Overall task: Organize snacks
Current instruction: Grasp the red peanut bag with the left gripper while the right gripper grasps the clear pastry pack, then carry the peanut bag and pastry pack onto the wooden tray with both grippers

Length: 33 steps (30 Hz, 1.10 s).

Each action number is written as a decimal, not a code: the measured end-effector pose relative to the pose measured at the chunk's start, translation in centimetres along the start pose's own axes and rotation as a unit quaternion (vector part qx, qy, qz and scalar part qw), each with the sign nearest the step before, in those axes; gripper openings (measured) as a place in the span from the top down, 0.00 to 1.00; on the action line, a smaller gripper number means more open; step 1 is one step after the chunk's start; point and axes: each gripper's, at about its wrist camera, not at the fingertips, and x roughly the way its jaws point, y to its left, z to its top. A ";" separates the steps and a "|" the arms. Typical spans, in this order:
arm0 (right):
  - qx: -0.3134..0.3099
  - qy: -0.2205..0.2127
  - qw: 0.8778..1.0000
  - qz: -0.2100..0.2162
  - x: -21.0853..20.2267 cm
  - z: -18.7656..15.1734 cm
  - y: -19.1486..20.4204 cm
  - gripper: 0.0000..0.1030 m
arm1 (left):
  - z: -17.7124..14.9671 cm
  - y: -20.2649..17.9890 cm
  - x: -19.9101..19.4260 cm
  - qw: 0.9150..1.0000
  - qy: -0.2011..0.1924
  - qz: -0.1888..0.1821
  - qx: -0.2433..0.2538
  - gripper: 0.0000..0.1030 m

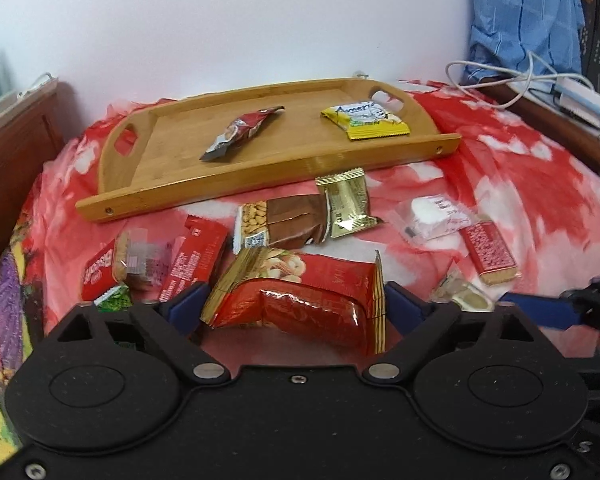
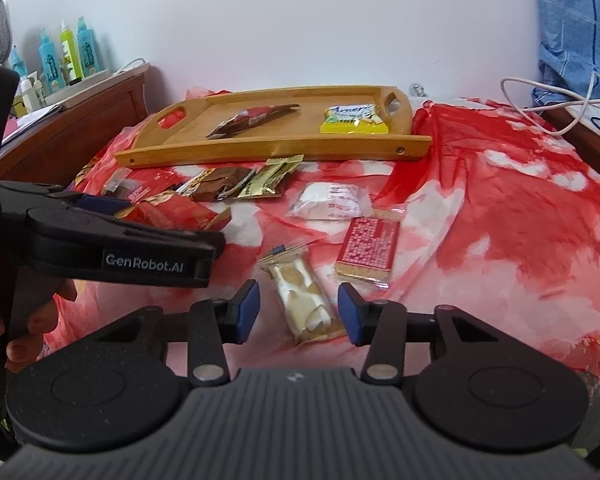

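A wooden tray (image 1: 260,168) (image 2: 260,148) lies at the back of the red cloth. It holds a dark red wrapped snack (image 1: 242,130) (image 2: 250,118) and a yellow packet (image 1: 366,120) (image 2: 354,120). My left gripper (image 1: 292,300) is open, its blue pads on either side of a red and gold nut packet (image 1: 300,296). My right gripper (image 2: 299,312) is open around a white and gold wrapped bar (image 2: 304,304) that lies on the cloth. The left gripper also shows at the left of the right wrist view (image 2: 100,204).
Loose snacks lie in front of the tray: a brown peanut bar (image 1: 276,222), a gold sachet (image 1: 346,208), a white packet (image 1: 432,218) (image 2: 328,200), a red wafer (image 1: 490,252) (image 2: 368,250), red packets (image 1: 156,264). Wooden furniture flanks the cloth; cables (image 2: 540,100) lie right.
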 end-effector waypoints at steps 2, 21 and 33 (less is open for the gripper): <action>-0.003 0.002 1.000 0.001 0.1 -0.1 0.1 0.59 | 0.0 0.2 -0.2 1.000 -0.003 -0.010 -0.008 0.27; 0.022 -0.036 0.999 0.025 -1.8 0.2 -0.4 0.76 | 1.4 1.0 -4.3 0.999 -0.027 0.032 -0.035 0.34; 0.069 -0.083 0.993 0.051 -2.1 5.2 -2.5 0.76 | 5.7 2.8 -4.6 0.996 -0.049 0.045 -0.054 0.34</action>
